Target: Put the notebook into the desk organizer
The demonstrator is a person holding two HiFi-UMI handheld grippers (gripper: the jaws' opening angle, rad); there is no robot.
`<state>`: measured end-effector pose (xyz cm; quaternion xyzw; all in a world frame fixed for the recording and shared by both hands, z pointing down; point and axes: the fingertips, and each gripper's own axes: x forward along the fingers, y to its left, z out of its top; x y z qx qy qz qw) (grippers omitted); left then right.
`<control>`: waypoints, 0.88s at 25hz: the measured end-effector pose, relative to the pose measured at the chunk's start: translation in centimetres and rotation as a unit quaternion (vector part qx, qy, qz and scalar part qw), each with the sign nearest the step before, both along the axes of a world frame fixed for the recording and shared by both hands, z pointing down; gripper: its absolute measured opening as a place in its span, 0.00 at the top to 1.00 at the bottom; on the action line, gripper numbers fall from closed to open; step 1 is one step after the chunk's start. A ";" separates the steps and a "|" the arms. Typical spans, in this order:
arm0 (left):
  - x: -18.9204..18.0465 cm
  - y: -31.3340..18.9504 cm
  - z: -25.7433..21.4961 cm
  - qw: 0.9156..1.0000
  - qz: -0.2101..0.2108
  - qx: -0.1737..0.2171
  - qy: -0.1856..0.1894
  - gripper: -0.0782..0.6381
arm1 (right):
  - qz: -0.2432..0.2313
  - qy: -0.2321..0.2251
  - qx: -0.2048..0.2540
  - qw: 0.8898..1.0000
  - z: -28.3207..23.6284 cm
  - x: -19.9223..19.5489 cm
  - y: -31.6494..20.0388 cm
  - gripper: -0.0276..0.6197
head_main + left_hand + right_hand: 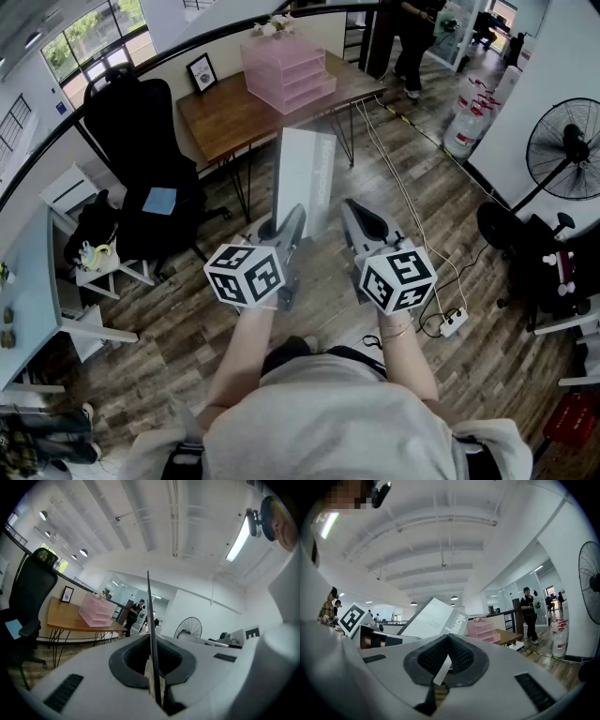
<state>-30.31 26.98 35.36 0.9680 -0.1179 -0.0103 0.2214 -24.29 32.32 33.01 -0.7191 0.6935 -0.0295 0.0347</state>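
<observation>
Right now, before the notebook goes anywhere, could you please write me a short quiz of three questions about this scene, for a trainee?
1. True or false: the left gripper is shut on the notebook.
2. Where does the pink desk organizer stand? A) on the floor B) on the wooden desk C) on the black chair
3. Is the notebook already in the organizer?

Key: 1 true. 2 B. 3 No, it is held in the air over the floor, apart from the desk.

Left hand-held gripper (153, 645) clamped on notebook (149, 613), edge-on, upright; pink desk organizer (97, 612) on table (63, 620).
</observation>
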 end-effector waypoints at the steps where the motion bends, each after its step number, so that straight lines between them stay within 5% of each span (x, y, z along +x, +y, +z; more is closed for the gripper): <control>1: 0.1 -0.1 0.1 1.000 0.000 0.000 0.000 0.86 | 0.001 0.002 -0.002 1.000 0.1 0.2 0.1 0.94; 22: 2.2 -2.0 0.2 0.999 0.039 -0.009 0.017 0.86 | -0.002 -0.006 -0.005 1.000 0.6 1.8 -1.7 0.94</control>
